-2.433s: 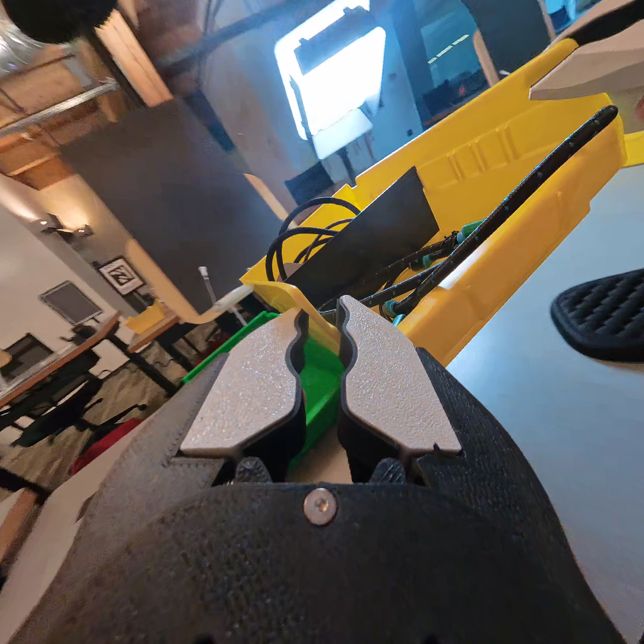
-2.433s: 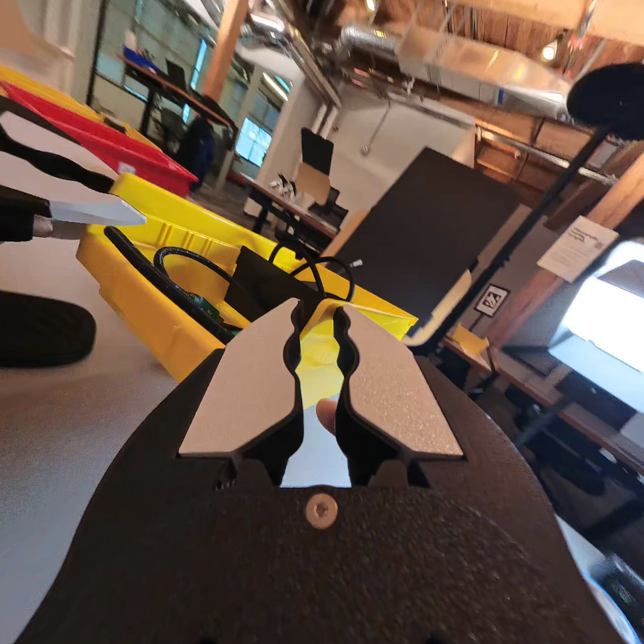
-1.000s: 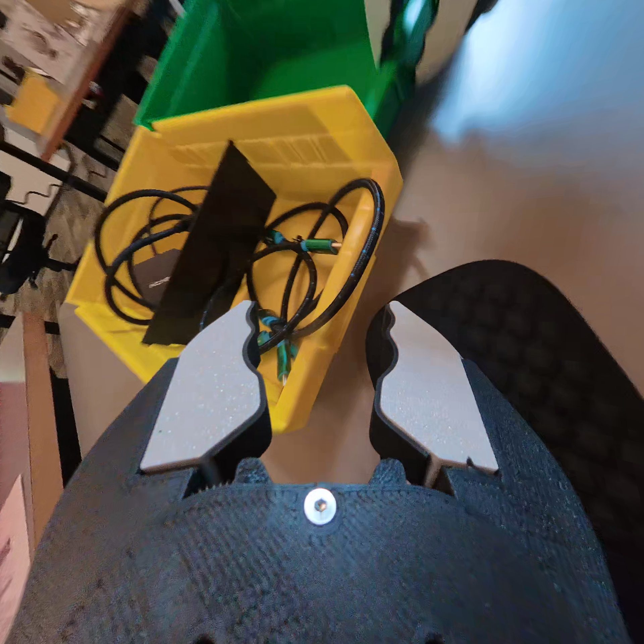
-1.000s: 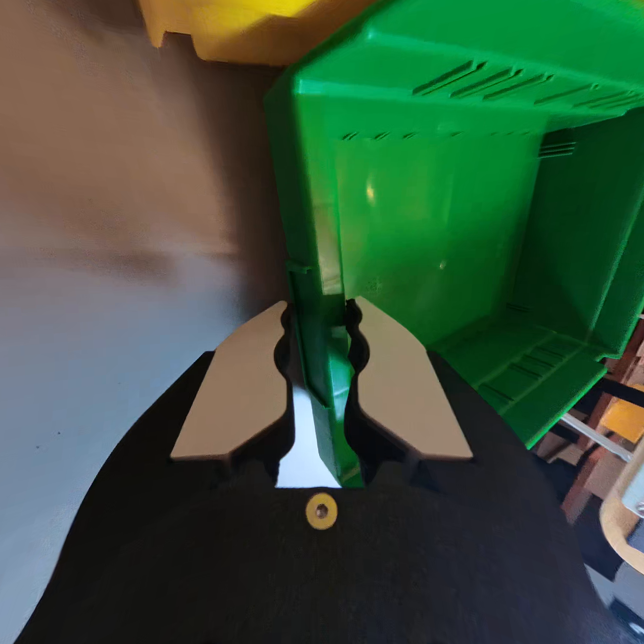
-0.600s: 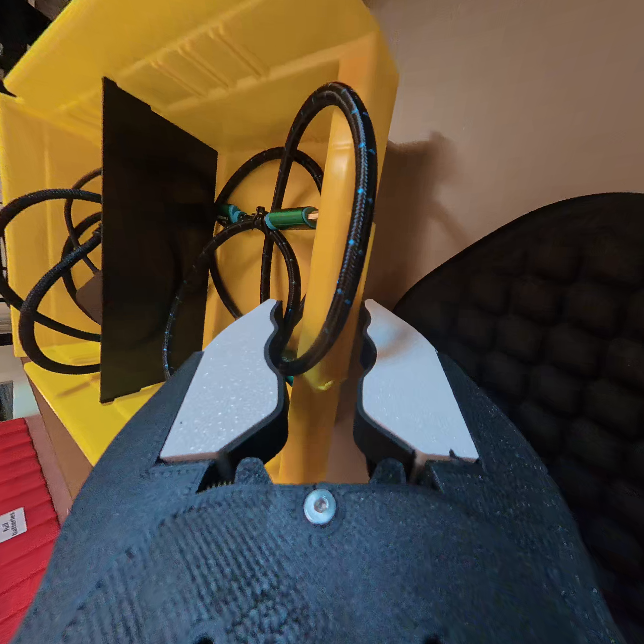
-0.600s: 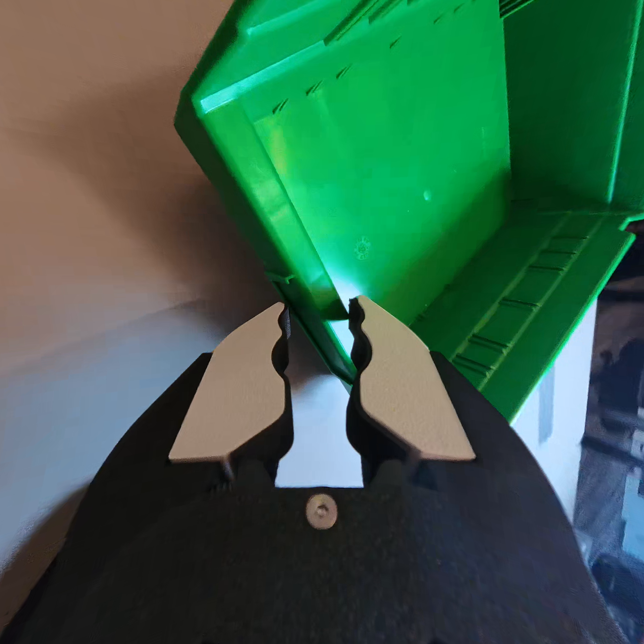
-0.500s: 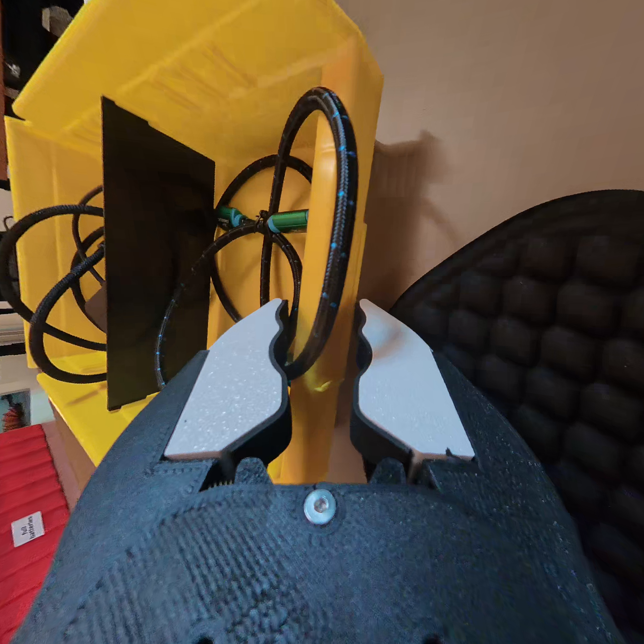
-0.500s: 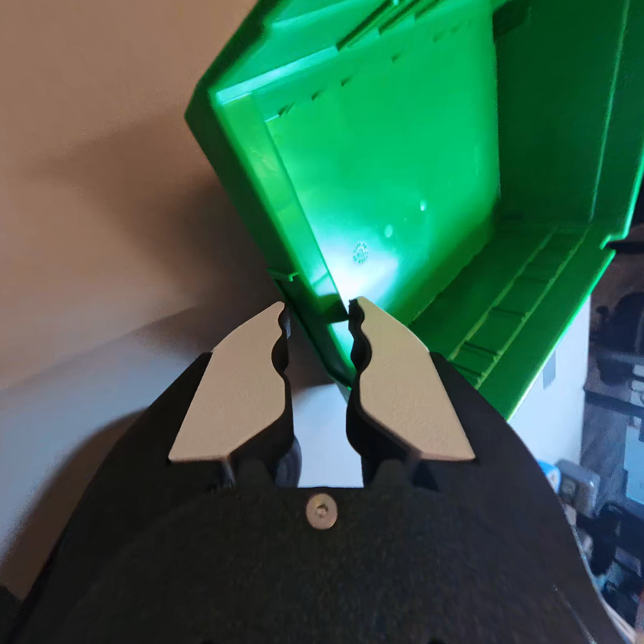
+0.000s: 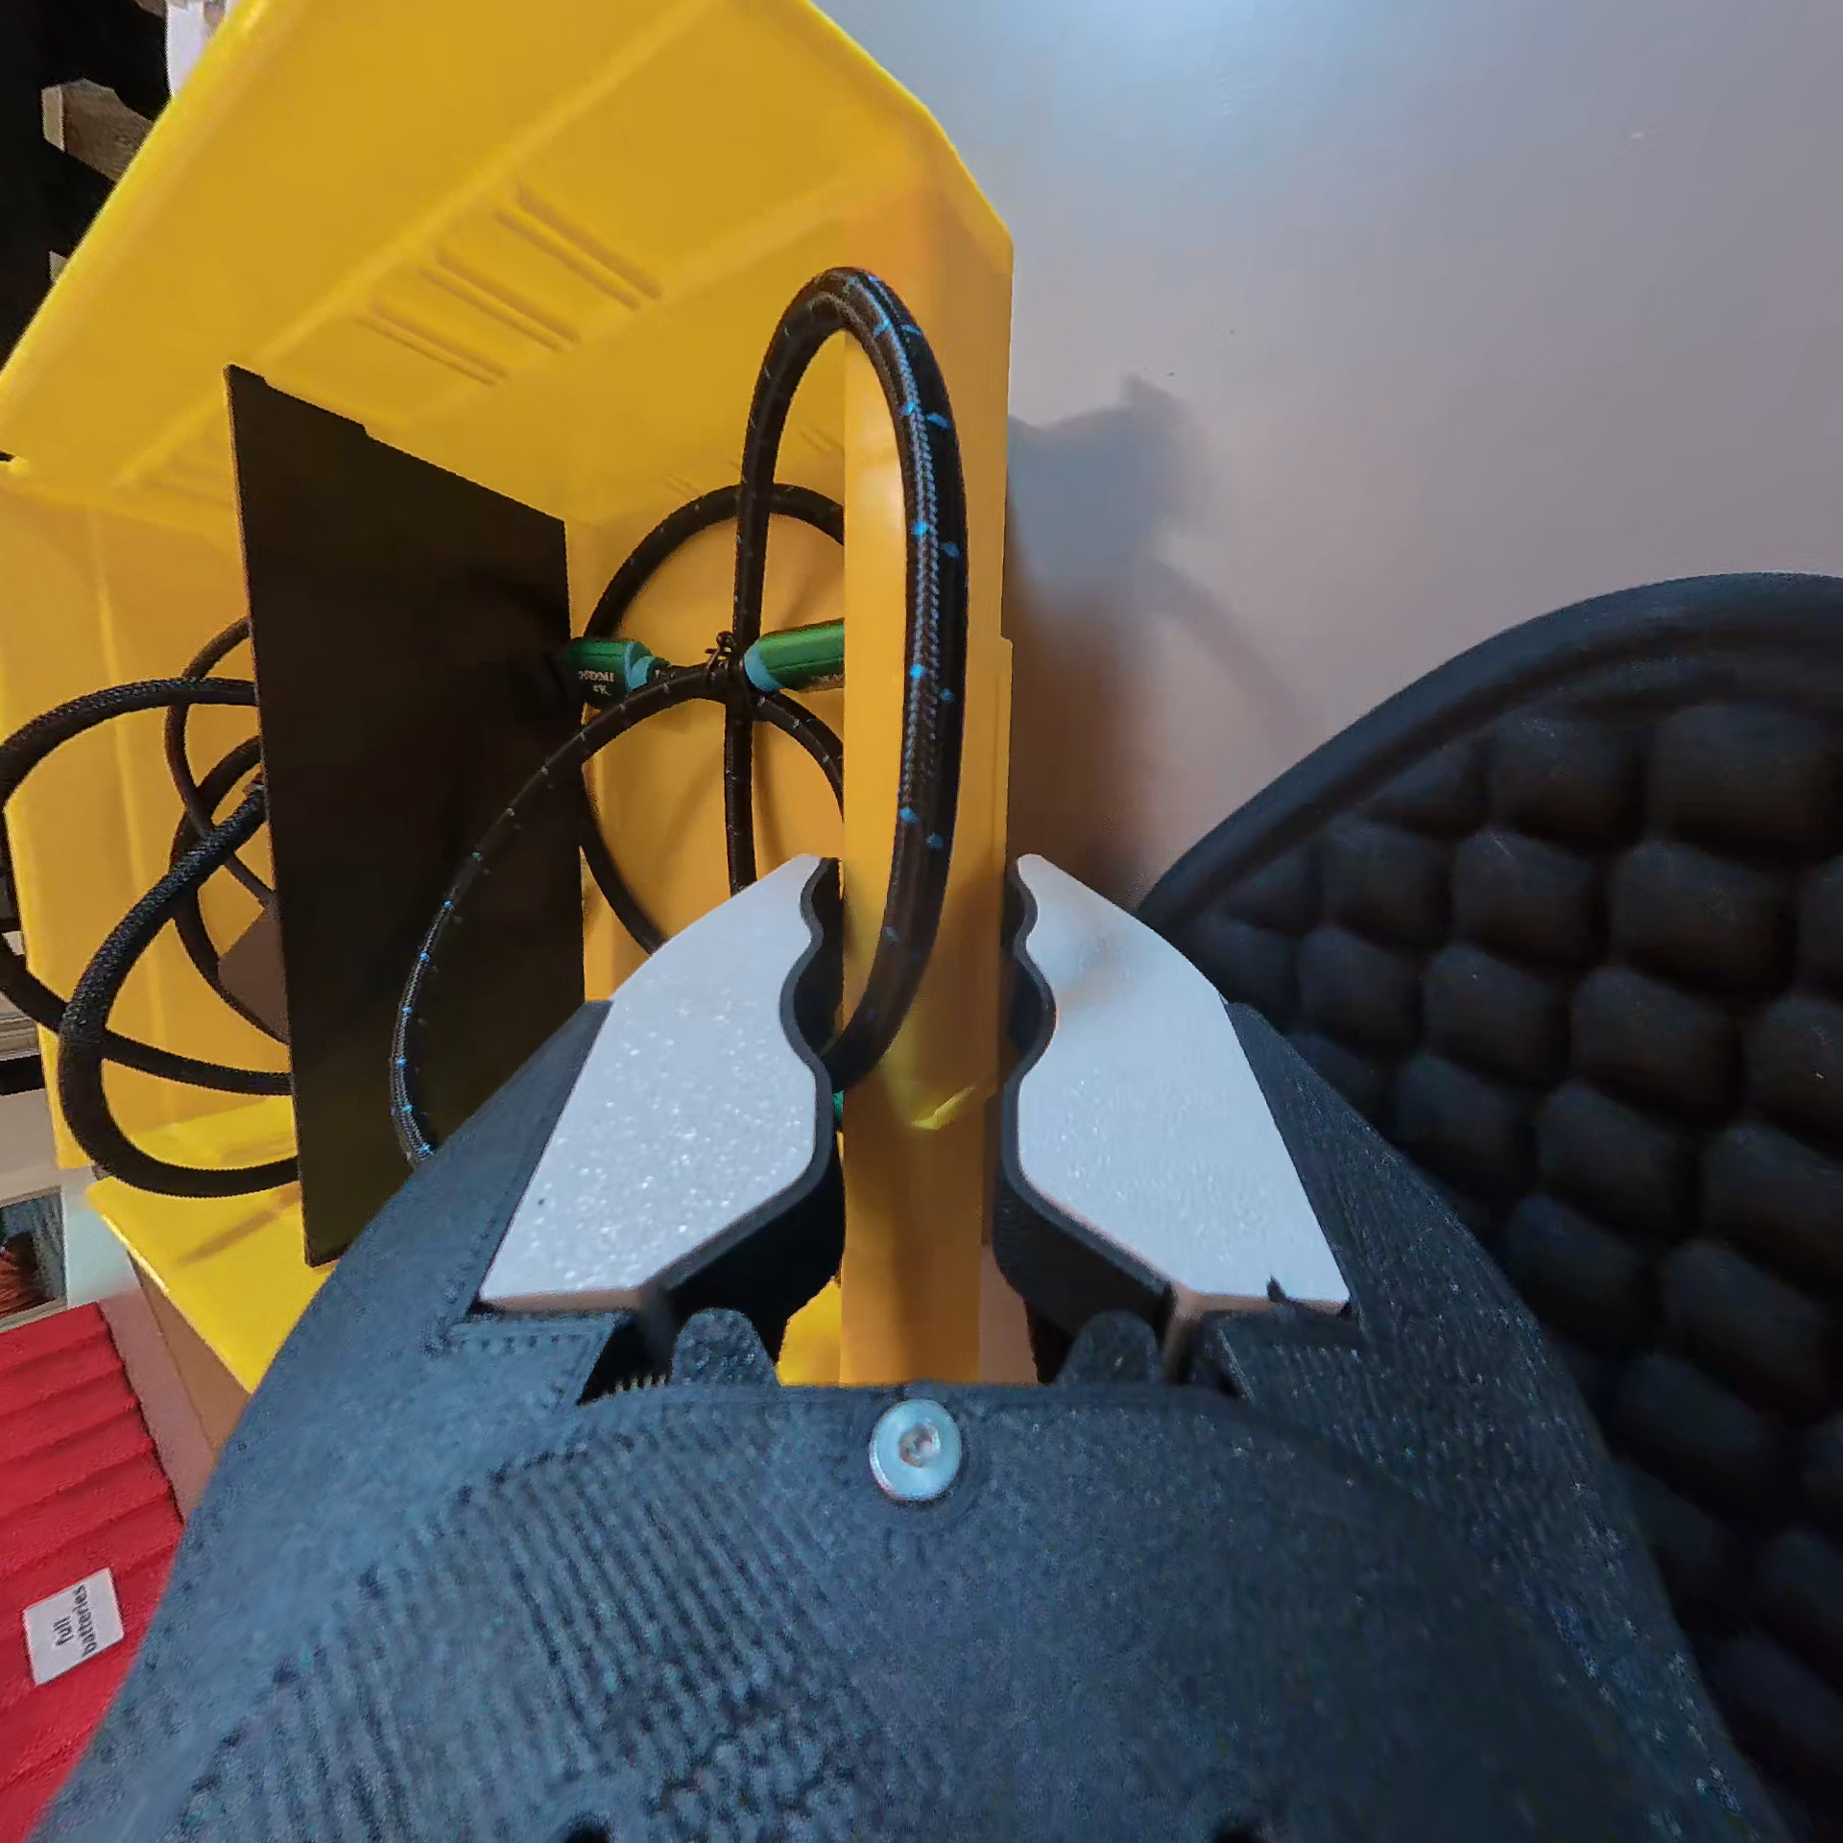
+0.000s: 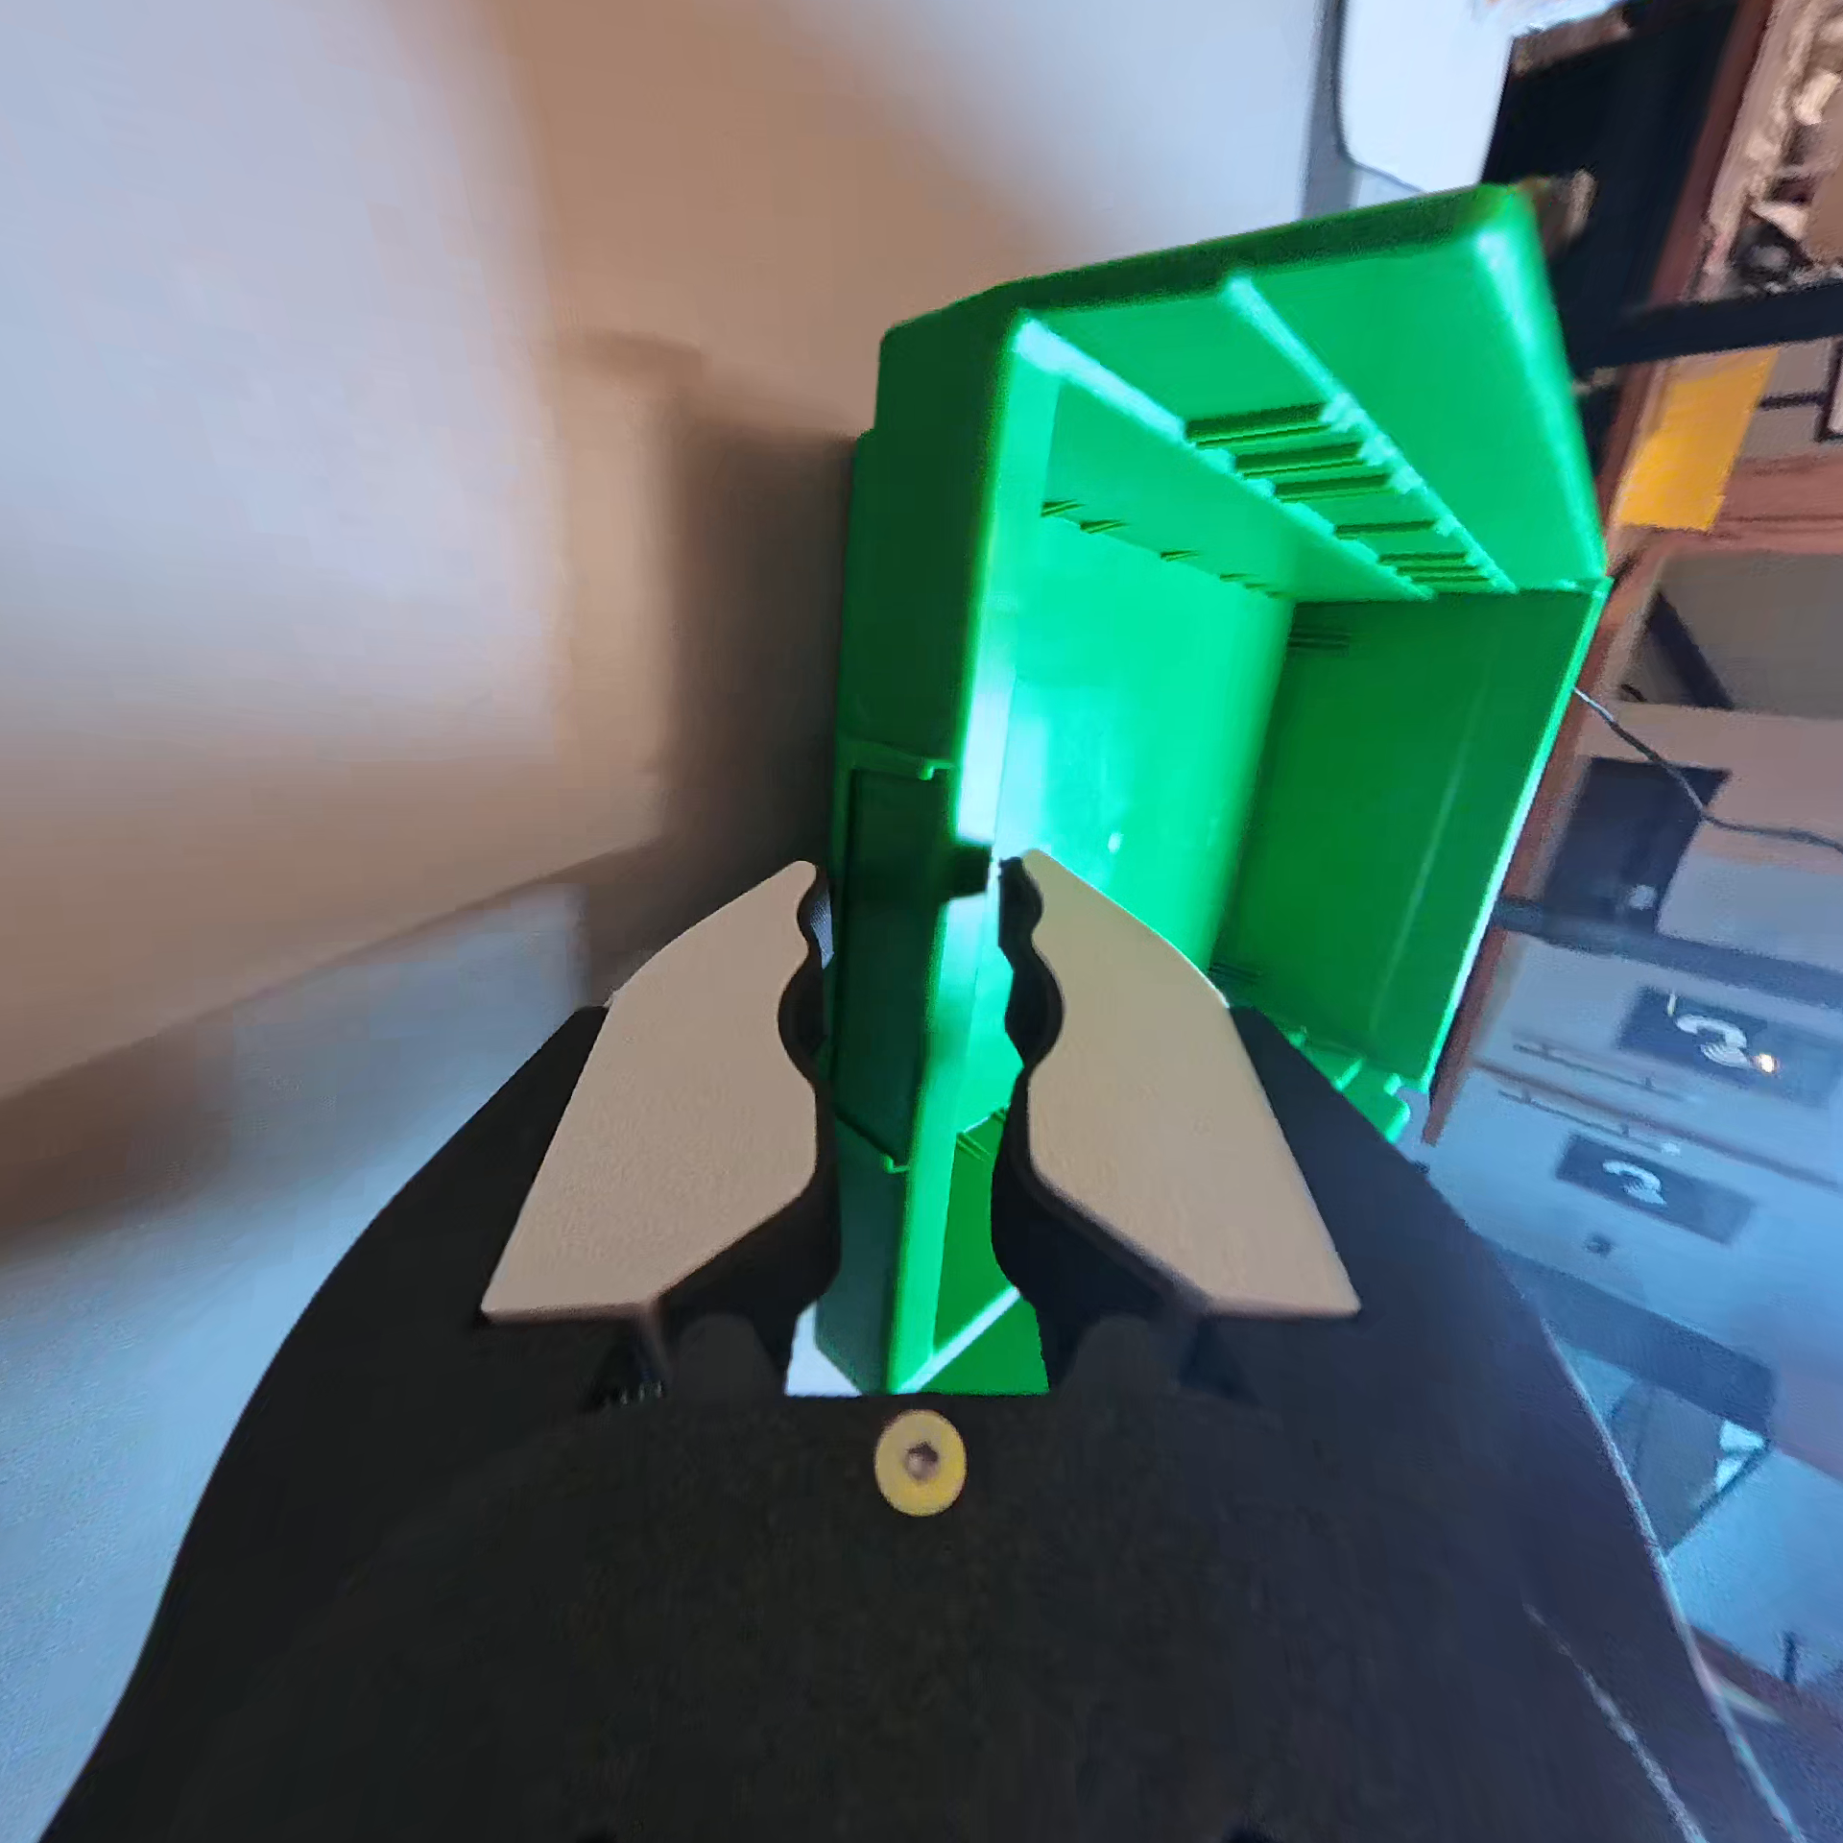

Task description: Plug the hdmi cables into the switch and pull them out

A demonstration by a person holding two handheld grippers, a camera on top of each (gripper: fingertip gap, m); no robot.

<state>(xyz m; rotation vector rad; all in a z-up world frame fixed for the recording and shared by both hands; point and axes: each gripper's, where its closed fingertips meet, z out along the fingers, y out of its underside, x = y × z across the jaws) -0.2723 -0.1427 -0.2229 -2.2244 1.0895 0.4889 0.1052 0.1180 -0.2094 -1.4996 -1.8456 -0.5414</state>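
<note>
A yellow bin [image 9: 449, 199] holds black braided HDMI cables [image 9: 932, 598] with green plugs [image 9: 798, 653] and a black divider plate [image 9: 399, 748]. A dark box [image 9: 249, 962], perhaps the switch, shows partly behind the plate. My left gripper [image 9: 920, 878] is shut on the bin's right wall [image 9: 927, 1197], with one cable loop pressed against that wall between the fingers. My right gripper [image 10: 910, 868] is shut on the side wall [image 10: 888, 1047] of an empty green bin [image 10: 1396, 798].
A black quilted mat [image 9: 1596, 997] lies right of the yellow bin on the pale table [image 9: 1396, 249]. A red thing with a white label [image 9: 70, 1496] sits low on the left. Shelves and drawers [image 10: 1675, 1097] stand behind the green bin. Tip to tip, the grippers are about 45 cm apart.
My left gripper came down from above the yellow bin, open, and closed over its right wall and a cable loop. My right gripper stayed closed at the green bin's wall while the view swung.
</note>
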